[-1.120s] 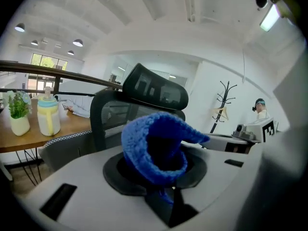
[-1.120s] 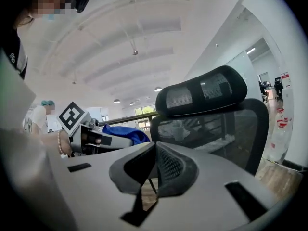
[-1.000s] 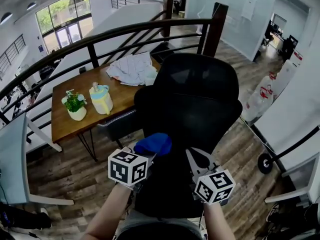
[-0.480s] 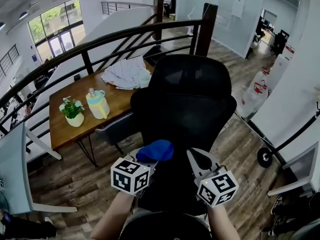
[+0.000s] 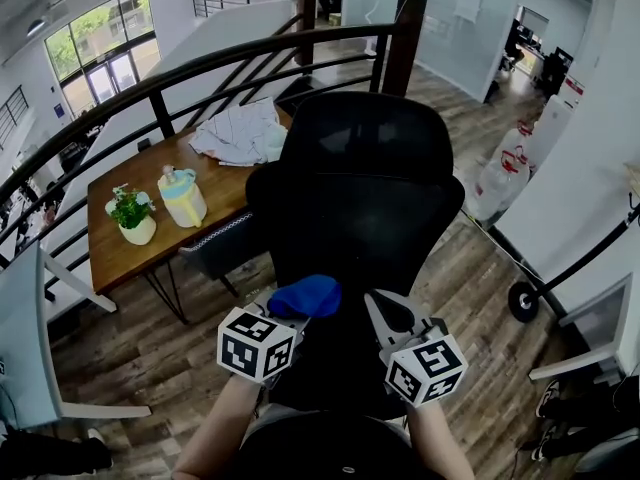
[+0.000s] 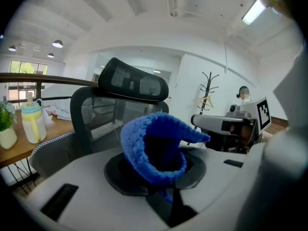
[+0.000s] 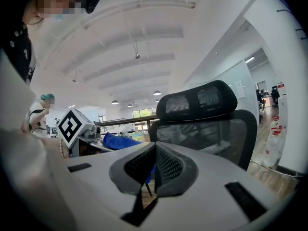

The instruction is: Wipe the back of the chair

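Chair back is standing right in front of both grippers, tall and upright, with its headrest on top. It is black and made of a net you can see through, with a smooth dark frame going round it. The left gripper is squeezing a blue cloth between its jaws. The cloth is soft and knitted, and it is curling up like a little cup. It is sitting near the low part of the chair back, but I cannot tell if it is touching. The right gripper is sitting beside the left one, with its jaws pressed together and nothing between them. So the left gripper looks like the one that is ready to wipe. I think it is needing to push the cloth forward onto the net and then rub up and down, because the chair back is running long from bottom to top. Behind the chair, a wooden worktop is carrying a small plant and a pale jug.
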`<state>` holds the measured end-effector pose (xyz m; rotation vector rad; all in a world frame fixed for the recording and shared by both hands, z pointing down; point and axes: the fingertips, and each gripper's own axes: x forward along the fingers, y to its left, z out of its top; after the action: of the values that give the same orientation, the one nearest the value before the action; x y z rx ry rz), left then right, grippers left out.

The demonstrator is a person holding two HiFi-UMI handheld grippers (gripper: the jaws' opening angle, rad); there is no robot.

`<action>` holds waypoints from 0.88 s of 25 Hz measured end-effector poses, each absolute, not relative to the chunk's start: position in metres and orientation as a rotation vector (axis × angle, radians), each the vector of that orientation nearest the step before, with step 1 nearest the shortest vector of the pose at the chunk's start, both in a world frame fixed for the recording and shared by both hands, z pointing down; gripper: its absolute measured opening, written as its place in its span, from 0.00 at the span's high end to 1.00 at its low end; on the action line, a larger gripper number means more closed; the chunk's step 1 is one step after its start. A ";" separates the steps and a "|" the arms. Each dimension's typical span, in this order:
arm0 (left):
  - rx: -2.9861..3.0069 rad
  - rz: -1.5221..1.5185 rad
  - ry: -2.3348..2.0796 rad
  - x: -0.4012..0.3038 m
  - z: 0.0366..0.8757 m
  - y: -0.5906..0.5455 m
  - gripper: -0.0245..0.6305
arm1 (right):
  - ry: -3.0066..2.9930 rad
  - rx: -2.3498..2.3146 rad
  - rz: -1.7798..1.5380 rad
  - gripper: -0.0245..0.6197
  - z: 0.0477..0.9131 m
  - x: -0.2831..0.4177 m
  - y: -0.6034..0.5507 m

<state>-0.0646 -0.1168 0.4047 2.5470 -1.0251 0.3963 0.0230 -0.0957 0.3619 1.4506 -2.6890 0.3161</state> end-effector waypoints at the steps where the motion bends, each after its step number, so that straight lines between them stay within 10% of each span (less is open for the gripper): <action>1: 2.556 0.419 -1.033 -0.064 0.405 -0.117 0.81 | -2.688 1.450 0.318 0.92 0.362 0.023 -0.096; 22: 2.561 0.540 -1.008 -0.046 0.423 -0.106 0.81 | -2.655 1.402 0.420 0.92 0.393 0.027 -0.083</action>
<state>-0.0461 -0.1064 0.4230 2.5611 -1.0080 0.5396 0.0266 -0.0826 0.3932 1.4023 -2.6545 0.4199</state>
